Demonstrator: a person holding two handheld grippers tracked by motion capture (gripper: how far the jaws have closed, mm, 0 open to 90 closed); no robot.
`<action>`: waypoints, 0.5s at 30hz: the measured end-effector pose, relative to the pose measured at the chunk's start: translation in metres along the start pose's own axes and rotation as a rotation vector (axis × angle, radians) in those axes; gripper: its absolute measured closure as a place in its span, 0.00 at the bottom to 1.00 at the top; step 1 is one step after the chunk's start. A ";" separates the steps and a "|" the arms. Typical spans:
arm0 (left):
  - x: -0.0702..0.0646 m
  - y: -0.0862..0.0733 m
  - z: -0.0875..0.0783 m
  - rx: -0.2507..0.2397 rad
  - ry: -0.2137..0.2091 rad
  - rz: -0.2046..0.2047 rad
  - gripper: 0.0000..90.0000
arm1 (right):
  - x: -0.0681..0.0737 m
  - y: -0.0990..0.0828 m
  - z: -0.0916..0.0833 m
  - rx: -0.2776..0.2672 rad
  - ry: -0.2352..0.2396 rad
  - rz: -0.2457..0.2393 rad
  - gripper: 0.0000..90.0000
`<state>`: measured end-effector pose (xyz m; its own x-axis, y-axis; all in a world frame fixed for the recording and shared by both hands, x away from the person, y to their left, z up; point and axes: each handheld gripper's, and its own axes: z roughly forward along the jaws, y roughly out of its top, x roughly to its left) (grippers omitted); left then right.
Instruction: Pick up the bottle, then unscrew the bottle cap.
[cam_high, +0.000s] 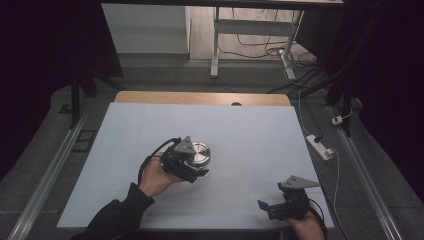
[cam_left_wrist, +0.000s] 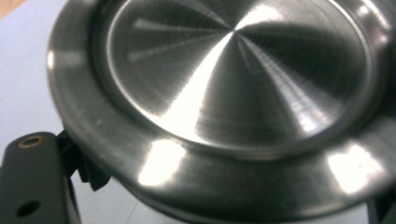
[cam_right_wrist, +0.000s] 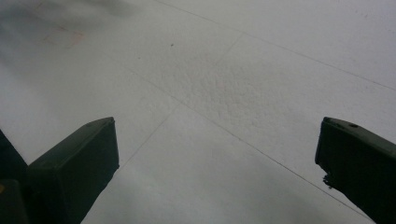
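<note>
While the left gripper (cam_high: 192, 167) pinches the rim of the round, shiny steel lid (cam_left_wrist: 233, 93) with its jaws pressed together, that lid sits near the middle of the white table sheet (cam_high: 250, 135). Well apart at the near right edge, the right gripper (cam_right_wrist: 217, 163) rests with its jaws spread wide over bare sheet.

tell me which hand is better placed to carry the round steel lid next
Left. Its tongs are shut on the rim of the round shiny steel lid near the white table's middle. The right tongs stand open over bare table at the near right edge.
</note>
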<state>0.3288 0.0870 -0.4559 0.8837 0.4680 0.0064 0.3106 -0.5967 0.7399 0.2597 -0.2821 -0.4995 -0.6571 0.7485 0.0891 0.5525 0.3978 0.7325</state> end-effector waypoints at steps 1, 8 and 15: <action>0.000 0.000 0.001 0.000 -0.004 0.001 0.17 | 0.000 0.000 0.000 0.000 0.000 -0.001 0.00; 0.000 -0.003 0.004 0.009 -0.009 -0.008 0.17 | 0.000 0.000 -0.001 -0.004 0.000 -0.006 0.00; -0.003 -0.005 0.003 -0.005 -0.015 -0.020 0.17 | 0.002 0.001 -0.002 -0.021 -0.002 -0.022 0.00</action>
<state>0.3261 0.0865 -0.4612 0.8824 0.4701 -0.0182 0.3265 -0.5841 0.7432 0.2580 -0.2809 -0.4975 -0.6679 0.7408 0.0710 0.5267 0.4031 0.7484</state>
